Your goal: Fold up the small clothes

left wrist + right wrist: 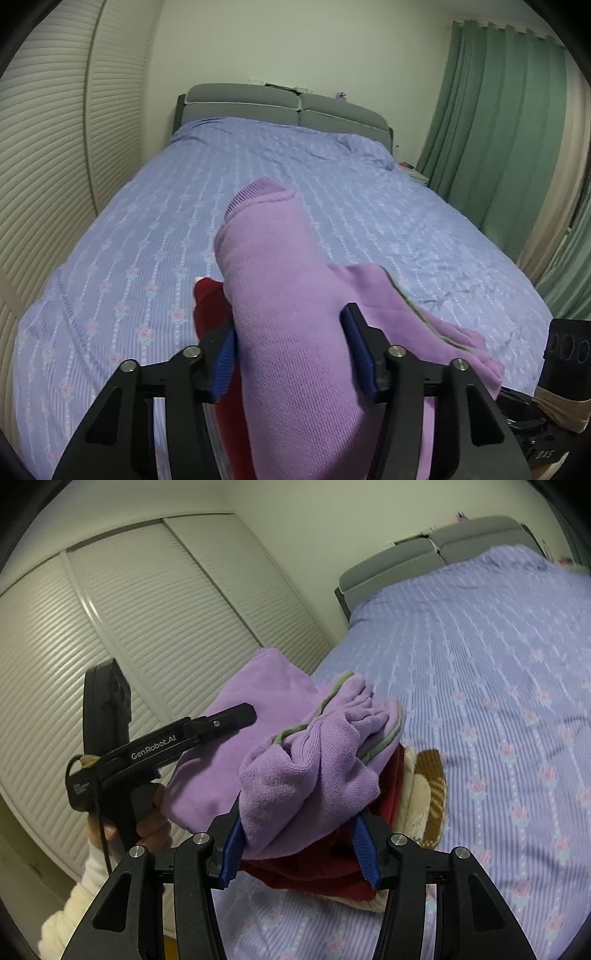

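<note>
A lilac knitted garment point(280, 295) with a grey-green trim is held up over the bed between both grippers. My left gripper point(291, 354) is shut on one bunched part of it. My right gripper point(299, 845) is shut on another bunched part of the lilac garment point(310, 768). The left gripper point(229, 716) also shows in the right wrist view, to the left of the cloth. Under the lilac garment lies a dark red garment point(332, 875), which also shows in the left wrist view point(210, 306), on a cream and brown knit point(424, 797).
The bed point(332, 192) has a blue-purple flowered cover and a grey headboard point(280, 107). White louvred wardrobe doors point(140, 620) stand along its left side. Green curtains point(506, 122) hang at the right. The person's hand point(147, 823) holds the left gripper's handle.
</note>
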### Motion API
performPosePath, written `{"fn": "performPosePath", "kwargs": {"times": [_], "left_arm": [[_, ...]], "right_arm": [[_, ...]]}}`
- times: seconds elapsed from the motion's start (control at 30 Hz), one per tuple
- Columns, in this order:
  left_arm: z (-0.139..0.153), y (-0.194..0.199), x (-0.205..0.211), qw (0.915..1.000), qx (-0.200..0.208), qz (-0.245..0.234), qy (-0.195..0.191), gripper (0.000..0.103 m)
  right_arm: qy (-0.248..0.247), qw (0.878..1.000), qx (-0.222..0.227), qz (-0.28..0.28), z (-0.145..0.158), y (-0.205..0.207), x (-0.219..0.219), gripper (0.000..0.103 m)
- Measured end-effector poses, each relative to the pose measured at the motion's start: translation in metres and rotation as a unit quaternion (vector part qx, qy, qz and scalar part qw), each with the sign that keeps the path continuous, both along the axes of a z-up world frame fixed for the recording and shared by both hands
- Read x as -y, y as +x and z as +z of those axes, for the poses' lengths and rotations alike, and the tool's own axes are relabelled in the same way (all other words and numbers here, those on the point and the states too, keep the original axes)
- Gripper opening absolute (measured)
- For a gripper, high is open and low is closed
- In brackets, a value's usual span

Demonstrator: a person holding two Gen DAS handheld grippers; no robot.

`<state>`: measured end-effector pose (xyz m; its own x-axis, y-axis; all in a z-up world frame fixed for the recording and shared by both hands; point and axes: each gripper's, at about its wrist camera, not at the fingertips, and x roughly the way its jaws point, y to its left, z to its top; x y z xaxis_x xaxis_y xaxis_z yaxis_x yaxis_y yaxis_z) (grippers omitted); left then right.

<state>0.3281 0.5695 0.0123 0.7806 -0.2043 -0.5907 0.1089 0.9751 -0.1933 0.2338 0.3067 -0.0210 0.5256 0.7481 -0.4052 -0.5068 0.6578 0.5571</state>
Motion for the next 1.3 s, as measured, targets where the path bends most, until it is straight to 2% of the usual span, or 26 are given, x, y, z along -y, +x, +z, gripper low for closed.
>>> {"fn": "performPosePath", "kwargs": {"times": [0.1,0.27,0.33,0.37,0.57,0.63,0.8,0.87,0.97,1.2,1.3], "left_arm": [[0.005,-0.005,-0.002,0.9998,0.005,0.015,0.016,0.062],[0.028,-0.032,-0.004,0.9983,0.045,0.033,0.019,0.07],[0.036,-0.05,0.005,0.997,0.054,0.038,0.039,0.071],[0.037,-0.055,0.011,0.9962,0.053,0.041,0.055,0.071],[0.038,-0.114,0.055,0.9891,0.06,0.076,0.111,0.075],[0.04,-0.13,0.074,0.9857,0.063,0.099,0.121,0.081],[0.05,-0.165,0.126,0.9819,0.079,0.12,0.123,0.094],[0.054,-0.177,0.151,0.98,0.088,0.125,0.127,0.099],[0.059,-0.193,0.184,0.9789,0.104,0.118,0.131,0.101],[0.06,-0.229,0.275,0.9736,0.136,0.096,0.156,0.103],[0.057,-0.237,0.311,0.9749,0.145,0.074,0.152,0.103]], "right_arm": [[0.017,1.0,-0.023,0.005,-0.003,0.002,0.005,0.061],[0.038,0.998,-0.057,0.007,-0.006,0.008,0.016,0.07],[0.038,0.998,-0.056,0.0,-0.007,0.006,0.021,0.081],[0.041,0.998,-0.053,-0.003,-0.006,0.004,0.024,0.082],[0.029,0.999,-0.011,-0.016,0.01,-0.013,0.052,0.083],[0.019,1.0,0.01,-0.021,0.018,-0.022,0.067,0.091],[-0.048,0.994,0.083,-0.045,0.047,-0.053,0.113,0.098],[-0.083,0.989,0.115,-0.052,0.057,-0.067,0.132,0.101],[-0.121,0.978,0.159,-0.062,0.069,-0.092,0.167,0.102],[-0.158,0.969,0.164,-0.099,0.085,-0.13,0.257,0.102],[-0.18,0.963,0.166,-0.114,0.083,-0.147,0.289,0.102]]}}
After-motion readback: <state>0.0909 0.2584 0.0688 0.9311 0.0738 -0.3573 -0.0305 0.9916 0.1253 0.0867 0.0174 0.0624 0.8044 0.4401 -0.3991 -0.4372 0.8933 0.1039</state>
